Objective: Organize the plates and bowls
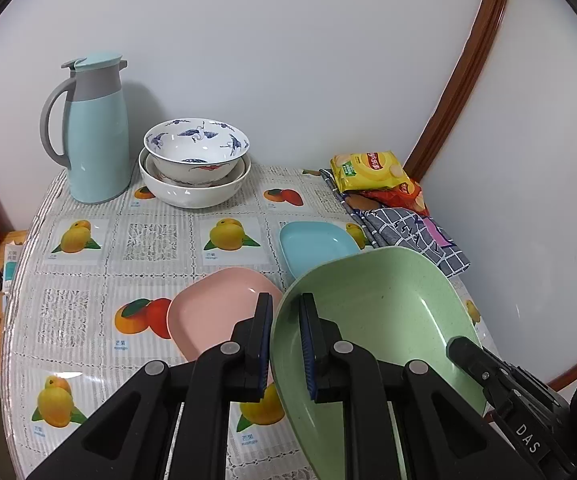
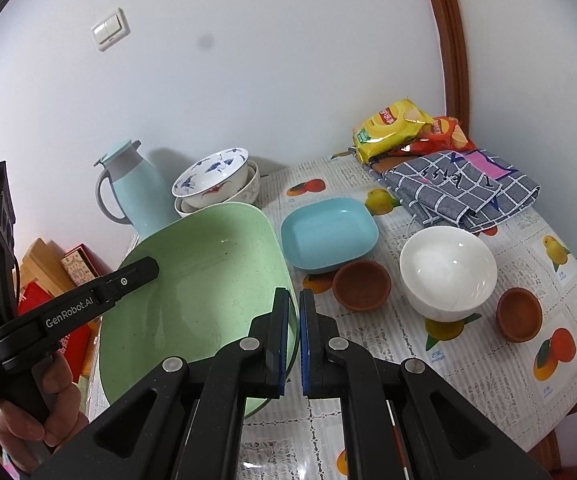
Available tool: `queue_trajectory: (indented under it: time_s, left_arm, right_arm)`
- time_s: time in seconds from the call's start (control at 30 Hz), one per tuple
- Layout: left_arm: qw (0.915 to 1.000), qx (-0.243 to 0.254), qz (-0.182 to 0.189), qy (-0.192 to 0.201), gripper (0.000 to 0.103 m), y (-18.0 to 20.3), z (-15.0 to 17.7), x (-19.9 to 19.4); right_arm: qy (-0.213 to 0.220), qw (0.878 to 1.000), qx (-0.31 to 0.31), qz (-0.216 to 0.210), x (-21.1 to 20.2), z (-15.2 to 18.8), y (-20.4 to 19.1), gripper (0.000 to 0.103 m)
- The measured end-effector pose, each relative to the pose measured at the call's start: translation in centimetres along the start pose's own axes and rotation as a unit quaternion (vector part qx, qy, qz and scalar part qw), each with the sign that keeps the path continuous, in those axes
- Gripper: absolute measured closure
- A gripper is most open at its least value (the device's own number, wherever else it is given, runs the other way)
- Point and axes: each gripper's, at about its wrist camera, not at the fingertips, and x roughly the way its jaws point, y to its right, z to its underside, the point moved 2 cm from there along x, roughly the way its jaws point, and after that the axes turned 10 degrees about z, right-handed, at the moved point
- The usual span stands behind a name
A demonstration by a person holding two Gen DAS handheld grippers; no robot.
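Both tongs grasp the green plate by its rim. The left tongs point(image 1: 286, 344) are clenched on the rim edge nearest that camera, one pad inside the plate, one outside. The right tongs point(image 2: 293, 340) are clenched on the opposite rim in the same way. The green plate point(image 2: 204, 280) is carried tilted above the bench point(image 1: 88, 280), apparently clear of its surface, over the near-left area beside the pink plate point(image 1: 216, 304).

Procedure for the step in hand, judged as a two-handed carry to a stack:
1. Keep both grips pressed; a smooth, thin rim may slip if either loosens.
2. Move both hands together so the plate is not twisted.
3. Level the plate before lowering it.
4. Centre it over the target plate, likely the pink or the blue plate point(image 2: 328, 234), then release both sides together.

Visible inventory:
- Coloured plates: three (green, pink, blue).
- Patterned bowls point(image 1: 196, 148): at least two, nested at the wall beside the flask point(image 1: 96, 132).
- White bowl point(image 2: 446, 272): one.
- Brown cups point(image 2: 361, 285): two.
- Snack bags point(image 2: 392, 128): two.
- Folded cloth point(image 2: 460, 188): one.
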Motion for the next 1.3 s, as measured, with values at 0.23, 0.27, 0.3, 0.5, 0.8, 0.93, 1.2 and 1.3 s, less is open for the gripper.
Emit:
queue_trajectory:
  time_s: [0.23,0.27,0.3,0.5,0.8,0.93,1.2,1.3]
  left_arm:
    - [1.0000,-0.006,-0.001,-0.002,0.090,-0.6,0.1,0.0]
    - [1.0000,-0.006,-0.001,-0.002,0.090,-0.7,0.1,0.0]
    - [1.0000,-0.007,-0.002,-0.003,0.090,-0.8,0.1,0.1]
    - [0.9999,-0.010,-0.002,-0.006,0.090,-1.2,-0.1,0.4]
    - [0.9998,-0.016,-0.006,-0.009,0.090,-2.3,-0.4,1.1]
    - [0.9996,-0.022,-0.008,-0.013,0.090,-3.0,-0.3,1.6]
    - [0.9990,-0.030,-0.022,-0.026,0.090,-4.6,0.1,2.8]
    - [0.9984,-0.037,-0.030,-0.031,0.090,-5.7,0.3,3.2]
  right_arm:
    - [-0.003,1.000,-0.003,-0.002,0.4,0.2,-0.4,0.098]
    - [-0.003,1.000,-0.003,-0.002,0.4,0.3,-0.4,0.098]
    - [-0.003,1.000,-0.004,-0.002,0.5,0.3,-0.5,0.098]
    - [-0.006,1.000,-0.004,-0.002,1.0,0.3,-0.6,0.098]
    - [-0.012,1.000,-0.009,-0.005,2.2,0.0,-1.3,0.098]
    - [-0.017,1.000,-0.014,-0.006,3.0,0.0,-1.7,0.098]
    - [-0.030,0.999,-0.021,-0.011,4.8,0.0,-2.4,0.098]
    - [-0.037,0.999,-0.024,-0.017,5.8,0.2,-2.9,0.098]
